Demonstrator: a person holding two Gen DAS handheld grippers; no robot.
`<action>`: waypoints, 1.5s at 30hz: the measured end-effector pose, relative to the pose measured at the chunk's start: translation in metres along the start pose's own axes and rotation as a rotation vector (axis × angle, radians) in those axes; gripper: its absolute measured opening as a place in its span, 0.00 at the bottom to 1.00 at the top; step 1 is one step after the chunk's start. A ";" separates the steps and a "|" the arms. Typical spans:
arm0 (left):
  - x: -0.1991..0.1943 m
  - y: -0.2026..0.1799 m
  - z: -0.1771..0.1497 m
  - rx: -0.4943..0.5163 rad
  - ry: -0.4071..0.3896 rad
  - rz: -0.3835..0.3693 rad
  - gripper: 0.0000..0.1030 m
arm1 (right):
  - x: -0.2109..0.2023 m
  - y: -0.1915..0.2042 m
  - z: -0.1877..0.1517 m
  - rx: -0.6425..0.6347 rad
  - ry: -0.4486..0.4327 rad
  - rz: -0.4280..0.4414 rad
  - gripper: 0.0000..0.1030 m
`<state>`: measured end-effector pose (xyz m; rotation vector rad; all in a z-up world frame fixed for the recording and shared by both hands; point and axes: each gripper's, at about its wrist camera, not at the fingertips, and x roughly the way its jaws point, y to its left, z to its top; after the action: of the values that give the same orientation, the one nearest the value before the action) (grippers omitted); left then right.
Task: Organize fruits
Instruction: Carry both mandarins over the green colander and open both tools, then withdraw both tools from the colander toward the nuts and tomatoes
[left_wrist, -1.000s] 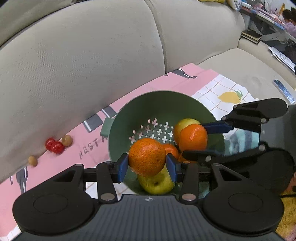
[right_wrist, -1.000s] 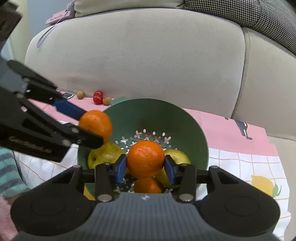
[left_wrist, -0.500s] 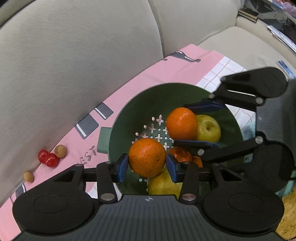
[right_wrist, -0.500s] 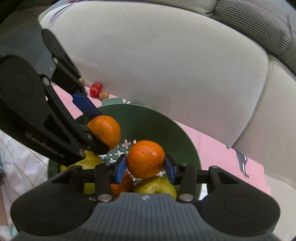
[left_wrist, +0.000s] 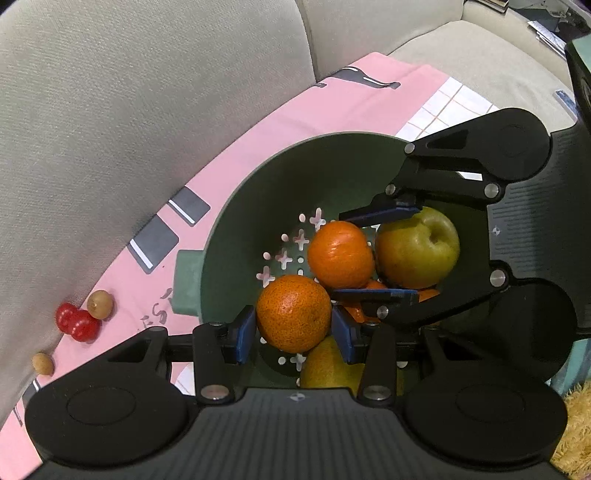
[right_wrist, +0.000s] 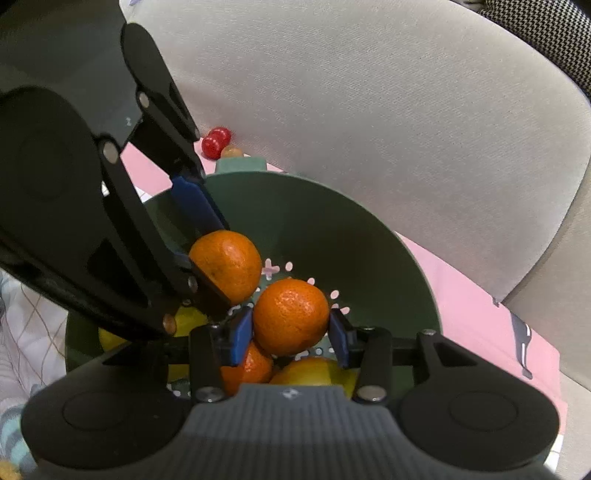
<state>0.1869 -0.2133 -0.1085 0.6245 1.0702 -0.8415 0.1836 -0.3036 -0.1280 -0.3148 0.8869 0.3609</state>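
A green colander bowl (left_wrist: 258, 206) stands on a pink cloth on a sofa seat; it also shows in the right wrist view (right_wrist: 332, 229). My left gripper (left_wrist: 293, 332) is shut on an orange (left_wrist: 293, 314) low inside the bowl. My right gripper (right_wrist: 291, 332) is shut on a second orange (right_wrist: 291, 315), which also shows in the left wrist view (left_wrist: 340, 254) beside the first. A yellow-green apple (left_wrist: 417, 247), another apple (left_wrist: 328, 369) and a further orange (right_wrist: 247, 367) lie in the bowl beneath them.
Red cherries (left_wrist: 77, 323) and small brown fruits (left_wrist: 99, 303) (left_wrist: 42, 363) lie on the pink cloth (left_wrist: 332, 99) against the sofa back (left_wrist: 147, 92). A white checked cloth (left_wrist: 454, 107) lies right of the bowl. The sofa back rises close behind the bowl.
Both grippers have moved down and forward into the bowl, each still holding its orange. The two oranges now sit close together just above the bowl's bottom.
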 end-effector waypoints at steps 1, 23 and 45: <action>0.001 0.000 0.001 0.003 0.002 0.001 0.49 | 0.001 -0.001 0.000 0.001 0.003 0.002 0.41; -0.018 0.002 -0.002 -0.026 -0.048 0.004 0.55 | 0.005 -0.004 0.006 0.075 0.065 -0.003 0.42; -0.104 0.005 -0.043 -0.113 -0.213 0.102 0.62 | -0.032 -0.002 0.017 0.302 0.071 -0.035 0.85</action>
<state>0.1450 -0.1472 -0.0275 0.4792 0.8786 -0.7358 0.1773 -0.3037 -0.0919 -0.0645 0.9895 0.1798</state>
